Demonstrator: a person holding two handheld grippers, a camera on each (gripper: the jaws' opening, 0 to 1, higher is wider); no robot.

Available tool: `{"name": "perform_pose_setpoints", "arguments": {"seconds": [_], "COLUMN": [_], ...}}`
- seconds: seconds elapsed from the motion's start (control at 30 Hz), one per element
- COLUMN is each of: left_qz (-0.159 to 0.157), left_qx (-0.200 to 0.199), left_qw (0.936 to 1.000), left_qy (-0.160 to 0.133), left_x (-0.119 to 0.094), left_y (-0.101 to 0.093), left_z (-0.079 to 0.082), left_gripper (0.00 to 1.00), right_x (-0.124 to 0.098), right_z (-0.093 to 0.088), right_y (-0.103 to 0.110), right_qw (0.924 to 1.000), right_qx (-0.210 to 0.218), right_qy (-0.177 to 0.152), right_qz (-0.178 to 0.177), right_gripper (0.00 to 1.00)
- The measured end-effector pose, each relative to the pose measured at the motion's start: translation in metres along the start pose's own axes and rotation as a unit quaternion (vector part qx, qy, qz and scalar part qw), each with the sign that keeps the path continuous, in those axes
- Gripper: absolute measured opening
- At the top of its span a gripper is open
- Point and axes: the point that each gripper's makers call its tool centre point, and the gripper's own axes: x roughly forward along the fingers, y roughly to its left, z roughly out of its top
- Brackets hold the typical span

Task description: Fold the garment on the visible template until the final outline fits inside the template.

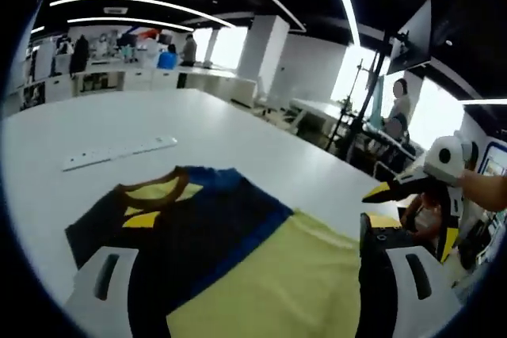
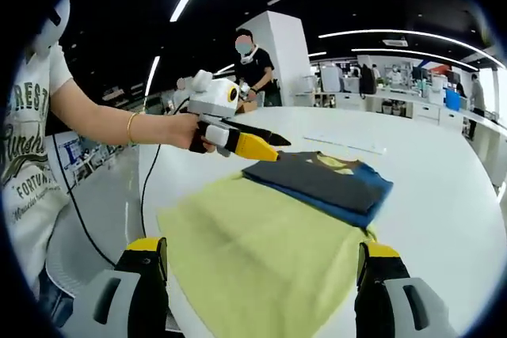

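We are hovering the left gripper, jaws nearly together, over the partly folded garment; the right gripper is gaping wide beside it.

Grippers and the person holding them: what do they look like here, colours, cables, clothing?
The left gripper has a white body, black jaws with yellow sections, and a black cable hanging from it. The right gripper likewise has a white body with black-and-yellow jaws. The person wears a white printed T-shirt and a gold bracelet.
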Motion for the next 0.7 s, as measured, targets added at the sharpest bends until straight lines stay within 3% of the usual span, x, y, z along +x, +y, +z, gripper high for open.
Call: {"name": "perform_pose_setpoints", "arguments": {"seconds": [0.57, 0.7], "left_qz": [0.004, 0.003], "left_qx": [0.053, 0.038], "left_qw": [0.9985, 0.9991], "left_qy": [0.011, 0.017], "left_x": [-0.064, -0.08], "left_y": [-0.019, -0.021], "left_z": [-0.026, -0.038], "left_gripper": [0.99, 0.97], "right_x": [-0.005, -0.005], "right_z": [-0.014, -0.018], "right_y": [0.012, 0.013], "right_qw": [0.999, 0.9985], "right_qx": [-0.026, -0.035], "right_qy": [0.032, 0.038], "right_qz": [0.018, 0.019], "right_gripper": [0.99, 0.99]}}
